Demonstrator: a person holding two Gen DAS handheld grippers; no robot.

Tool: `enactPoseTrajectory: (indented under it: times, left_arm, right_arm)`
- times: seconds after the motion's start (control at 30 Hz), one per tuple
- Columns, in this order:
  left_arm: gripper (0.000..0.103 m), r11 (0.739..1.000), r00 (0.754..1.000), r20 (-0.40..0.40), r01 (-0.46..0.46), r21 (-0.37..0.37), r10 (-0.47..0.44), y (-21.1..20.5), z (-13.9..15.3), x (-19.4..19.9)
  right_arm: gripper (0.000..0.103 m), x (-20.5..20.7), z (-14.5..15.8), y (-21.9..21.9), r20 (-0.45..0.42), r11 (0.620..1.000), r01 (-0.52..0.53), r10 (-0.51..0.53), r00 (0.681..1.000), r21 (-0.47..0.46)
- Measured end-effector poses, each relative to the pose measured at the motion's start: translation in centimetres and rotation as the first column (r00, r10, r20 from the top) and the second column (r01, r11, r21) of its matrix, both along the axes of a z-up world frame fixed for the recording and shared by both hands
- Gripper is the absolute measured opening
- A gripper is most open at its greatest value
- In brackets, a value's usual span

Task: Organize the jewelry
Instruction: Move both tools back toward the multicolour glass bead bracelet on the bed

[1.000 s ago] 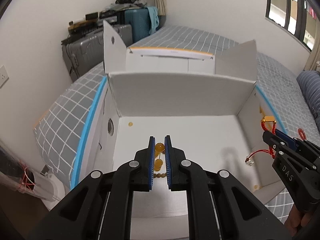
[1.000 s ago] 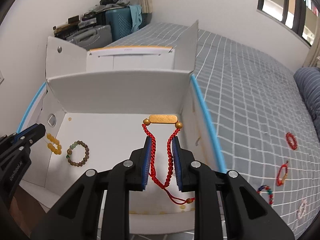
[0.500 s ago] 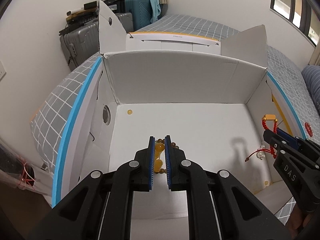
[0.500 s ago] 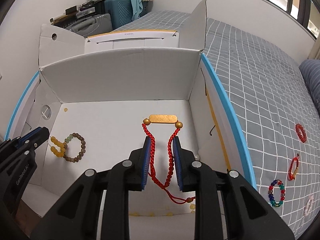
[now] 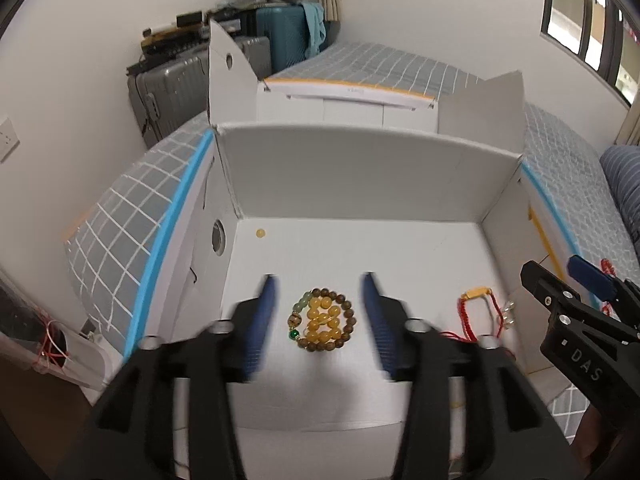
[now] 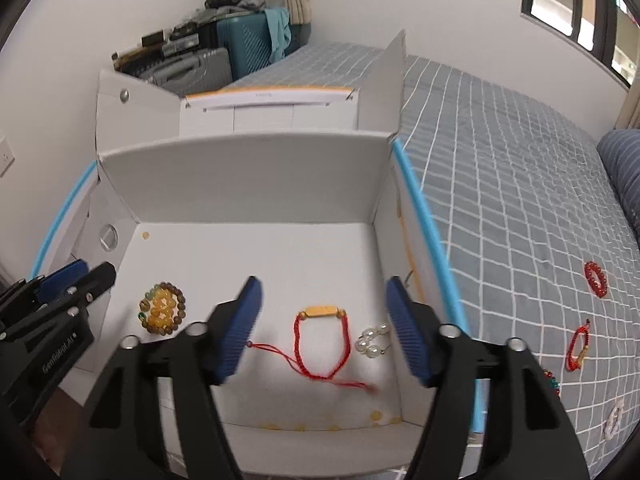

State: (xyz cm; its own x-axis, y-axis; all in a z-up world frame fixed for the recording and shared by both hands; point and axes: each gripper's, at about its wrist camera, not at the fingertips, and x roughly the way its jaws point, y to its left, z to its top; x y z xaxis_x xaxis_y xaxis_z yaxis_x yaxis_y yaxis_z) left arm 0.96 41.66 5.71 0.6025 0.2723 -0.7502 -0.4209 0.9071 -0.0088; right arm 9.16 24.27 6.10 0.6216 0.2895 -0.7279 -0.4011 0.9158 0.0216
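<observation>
A white cardboard box [image 5: 360,168] stands open on the bed. On its floor lie a brown bead bracelet with a yellow bead bracelet inside it [image 5: 322,319], also in the right wrist view [image 6: 163,313]. A red cord bracelet with a gold bar [image 6: 320,338] lies on the box floor beside pearl earrings [image 6: 372,340]; it also shows in the left wrist view [image 5: 476,304]. My left gripper [image 5: 320,320] is open and empty above the bead bracelets. My right gripper [image 6: 324,326] is open and empty above the red bracelet.
More bracelets lie on the grey checked bedspread [image 6: 520,200] to the right: a red bead one [image 6: 596,276], a red cord one [image 6: 578,350] and others at the frame edge. Suitcases [image 5: 256,48] stand by the far wall. A loose yellow bead [image 5: 260,233] lies in the box corner.
Both grippers have opened. The left let go of the yellow bead bracelet, which now lies inside the brown one. The right let go of the red cord bracelet onto the box floor.
</observation>
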Motion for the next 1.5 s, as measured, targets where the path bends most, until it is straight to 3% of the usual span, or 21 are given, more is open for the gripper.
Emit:
enactPoseTrajectory:
  times: [0.07, 0.13, 0.23, 0.4, 0.77, 1.0, 1.17, 1.3, 1.5]
  left_arm:
    - [0.066, 1.000, 1.000, 0.019, 0.000, 0.008, -0.001, -0.6, 0.9, -0.3]
    - [0.068, 1.000, 0.999, 0.032, 0.007, 0.010, -0.008, -1.4, 1.8, -0.4]
    - [0.080, 1.000, 0.998, 0.054, 0.014, 0.027, -0.016, -3.0, 3.2, -0.5]
    - [0.092, 0.998, 0.993, 0.103, 0.050, 0.038, -0.054, -6.5, 5.5, -0.2]
    - [0.097, 0.973, 0.962, 0.140, 0.229, 0.042, -0.233, -18.8, 6.5, 2.4]
    - [0.097, 0.928, 0.923, 0.089, 0.373, 0.020, -0.373, -27.8, 3.9, 5.4]
    - [0.097, 0.896, 0.896, 0.035, 0.443, -0.025, -0.442, -32.9, 0.6, 7.0]
    - [0.097, 0.887, 0.887, -0.024, 0.459, -0.047, -0.460, -34.9, -2.7, 8.1]
    - [0.097, 0.880, 0.877, -0.080, 0.468, -0.088, -0.474, -36.3, -6.8, 9.4]
  right_arm:
    - [0.083, 0.0, 0.9, -1.1, 0.008, 1.000, 0.009, -0.009, 1.000, 0.025]
    - [0.088, -0.1, 2.1, -2.5, 0.025, 0.998, 0.027, -0.028, 0.999, 0.048]
    - [0.093, -0.4, 3.8, -5.3, 0.055, 0.996, 0.055, -0.059, 0.997, 0.073]
    - [0.094, -0.6, 6.0, -10.0, 0.091, 0.992, 0.098, -0.105, 0.990, 0.074]
    - [0.095, -0.6, 7.5, -24.9, 0.126, 0.959, 0.275, -0.281, 0.951, 0.062]
    - [0.095, -0.6, 5.3, -34.3, 0.101, 0.913, 0.407, -0.406, 0.908, 0.012]
    - [0.095, -0.9, 1.6, -40.5, 0.024, 0.868, 0.496, -0.496, 0.868, -0.028]
    - [0.095, -1.6, -2.1, -43.7, -0.066, 0.830, 0.554, -0.557, 0.828, -0.060]
    - [0.095, -2.0, -6.2, -46.2, -0.138, 0.811, 0.578, -0.585, 0.799, -0.089]
